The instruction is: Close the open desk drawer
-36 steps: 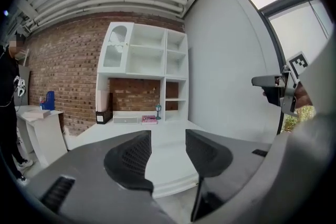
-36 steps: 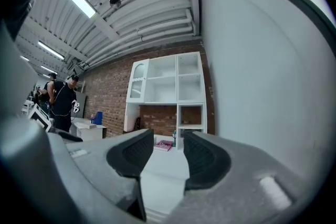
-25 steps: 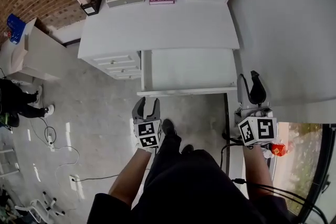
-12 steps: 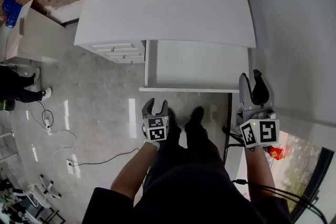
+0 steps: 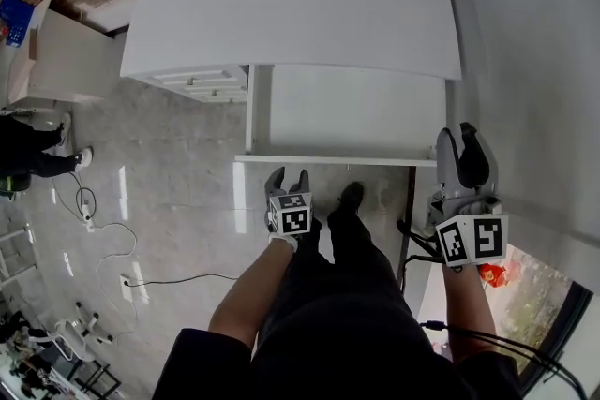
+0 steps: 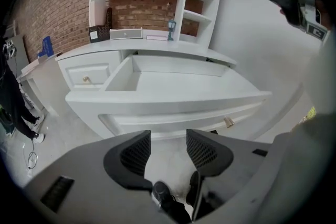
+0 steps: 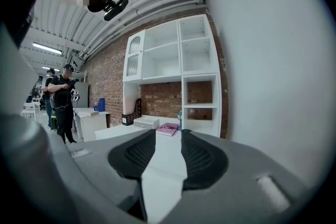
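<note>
White desk [image 5: 300, 23], drawer [image 5: 347, 112] pulled out; left gripper [image 5: 289, 175] hangs open and empty near its front, right gripper [image 5: 458, 141] jaws closing on nothing.

The person wears a black top [image 5: 356, 333] with short sleeves, black trousers and black shoes [image 5: 352, 196], plus a black head camera [image 7: 114, 8]. The left gripper [image 5: 289, 175] and right gripper [image 5: 458, 138] have grey bodies, black mesh pads [image 6: 137, 153] and white cubes [image 5: 293, 216] with black square markers. The right gripper's jaws are closing on nothing. A thin black cable [image 5: 469, 331] crosses the right arm.
</note>
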A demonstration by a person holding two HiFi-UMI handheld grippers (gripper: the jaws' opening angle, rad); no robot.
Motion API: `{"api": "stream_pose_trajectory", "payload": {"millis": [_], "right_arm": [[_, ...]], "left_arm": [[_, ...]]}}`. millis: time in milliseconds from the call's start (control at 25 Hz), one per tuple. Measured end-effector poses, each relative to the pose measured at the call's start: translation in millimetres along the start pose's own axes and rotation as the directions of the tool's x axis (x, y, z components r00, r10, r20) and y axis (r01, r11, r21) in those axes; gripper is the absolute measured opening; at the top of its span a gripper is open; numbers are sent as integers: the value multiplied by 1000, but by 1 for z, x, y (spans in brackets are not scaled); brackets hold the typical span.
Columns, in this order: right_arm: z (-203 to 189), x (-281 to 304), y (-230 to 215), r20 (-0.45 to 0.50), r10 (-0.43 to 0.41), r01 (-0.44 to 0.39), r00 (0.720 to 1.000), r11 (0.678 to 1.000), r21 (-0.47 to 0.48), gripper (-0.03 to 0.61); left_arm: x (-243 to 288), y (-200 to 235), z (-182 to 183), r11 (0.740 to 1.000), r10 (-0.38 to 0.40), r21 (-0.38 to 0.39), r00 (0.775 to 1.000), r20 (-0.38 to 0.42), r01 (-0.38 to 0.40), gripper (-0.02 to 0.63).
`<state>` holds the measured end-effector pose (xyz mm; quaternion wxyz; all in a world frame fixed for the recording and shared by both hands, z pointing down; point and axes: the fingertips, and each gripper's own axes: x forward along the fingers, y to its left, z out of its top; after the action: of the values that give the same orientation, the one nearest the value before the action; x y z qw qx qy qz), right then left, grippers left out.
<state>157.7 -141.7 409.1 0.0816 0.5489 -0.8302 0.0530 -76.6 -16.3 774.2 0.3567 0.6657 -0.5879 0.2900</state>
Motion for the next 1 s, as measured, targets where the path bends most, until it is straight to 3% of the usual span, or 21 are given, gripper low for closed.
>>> {"api": "stream_pose_trajectory", "payload": {"millis": [520, 1000], "right_arm": [[-30, 31, -26, -19, 22, -22, 1000, 1000, -13, 152], [-54, 68, -21, -46, 140, -139, 989, 990, 14, 152]], "left_arm": [[35, -5, 29, 998, 60, -32, 998, -21, -61, 210], [61, 0, 65, 993, 111, -43, 994, -10, -111, 210]]}}
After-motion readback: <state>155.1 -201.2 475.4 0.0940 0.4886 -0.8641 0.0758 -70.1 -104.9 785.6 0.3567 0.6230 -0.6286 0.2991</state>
